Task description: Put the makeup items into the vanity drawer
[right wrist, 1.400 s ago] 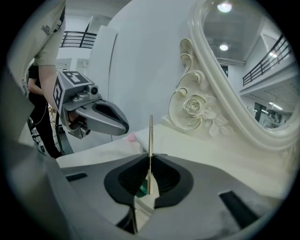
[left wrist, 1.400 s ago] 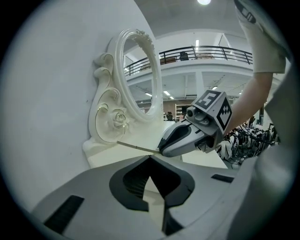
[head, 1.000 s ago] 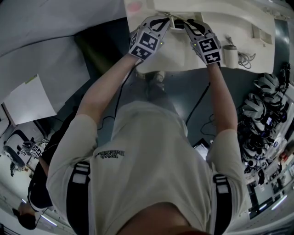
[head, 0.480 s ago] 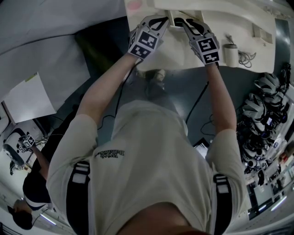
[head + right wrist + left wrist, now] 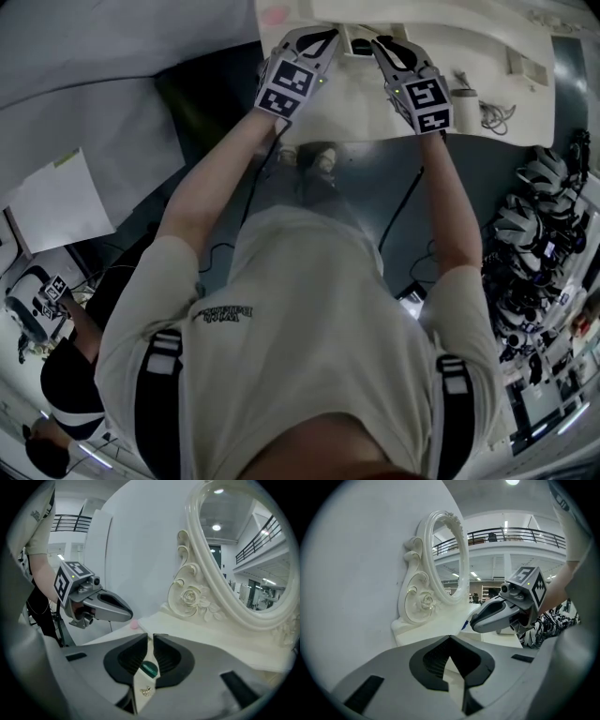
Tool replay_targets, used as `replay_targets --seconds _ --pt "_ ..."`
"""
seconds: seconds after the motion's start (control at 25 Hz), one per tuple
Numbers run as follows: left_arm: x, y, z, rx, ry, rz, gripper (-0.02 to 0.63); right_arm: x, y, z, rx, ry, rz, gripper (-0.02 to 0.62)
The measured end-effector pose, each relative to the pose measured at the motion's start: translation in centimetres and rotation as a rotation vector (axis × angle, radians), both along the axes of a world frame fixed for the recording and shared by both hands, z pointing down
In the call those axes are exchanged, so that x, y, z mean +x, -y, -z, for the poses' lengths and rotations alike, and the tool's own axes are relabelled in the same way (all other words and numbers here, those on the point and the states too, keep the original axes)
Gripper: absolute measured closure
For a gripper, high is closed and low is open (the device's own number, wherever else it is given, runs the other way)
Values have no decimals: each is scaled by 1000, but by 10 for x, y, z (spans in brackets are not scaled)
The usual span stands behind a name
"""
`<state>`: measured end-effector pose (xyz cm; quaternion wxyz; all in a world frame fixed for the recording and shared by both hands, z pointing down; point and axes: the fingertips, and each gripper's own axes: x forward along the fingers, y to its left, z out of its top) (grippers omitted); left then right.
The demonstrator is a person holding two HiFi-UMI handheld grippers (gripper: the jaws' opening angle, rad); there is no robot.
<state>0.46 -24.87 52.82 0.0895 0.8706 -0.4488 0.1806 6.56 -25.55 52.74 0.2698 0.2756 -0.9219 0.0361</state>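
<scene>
Cream vanity surface [image 5: 352,103] backed by an ornate mirror [image 5: 234,550] fills the scene. The jaws of the right gripper [image 5: 151,638] have just been closing and now stand only a sliver apart. They are pinched on a small makeup item [image 5: 146,679], a pale piece with a gold bow and a green end. It sits deep between the pads, reaching back towards the camera, not out at the tips.

The left gripper [image 5: 450,639] has its jaws together at the tips. Only pale surface shows through the gap behind them, so it appears to hold nothing.

Against the head view of a second ago, both grippers sit a little higher over the vanity, tips close but apart. That, with the tighter pinch, suggests the grasp is made and the item is coming off the surface, so the carry to the drawer is next. No drawer can be made out in any view. A small pink object [image 5: 134,624] remains on the surface beyond the jaws.
</scene>
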Motion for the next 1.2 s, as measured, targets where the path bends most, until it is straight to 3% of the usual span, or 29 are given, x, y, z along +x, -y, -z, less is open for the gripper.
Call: replay_targets --seconds 0.36,0.64,1.2 --pt "-7 -16 66 85 -16 9 594 2 -21 78 79 98 -47 589" --pt "-11 -36 123 173 -43 2 593 6 -42 144 193 183 -64 589" --pt "-11 -119 240 368 -88 -55 594 10 -135 258 307 343 -72 590"
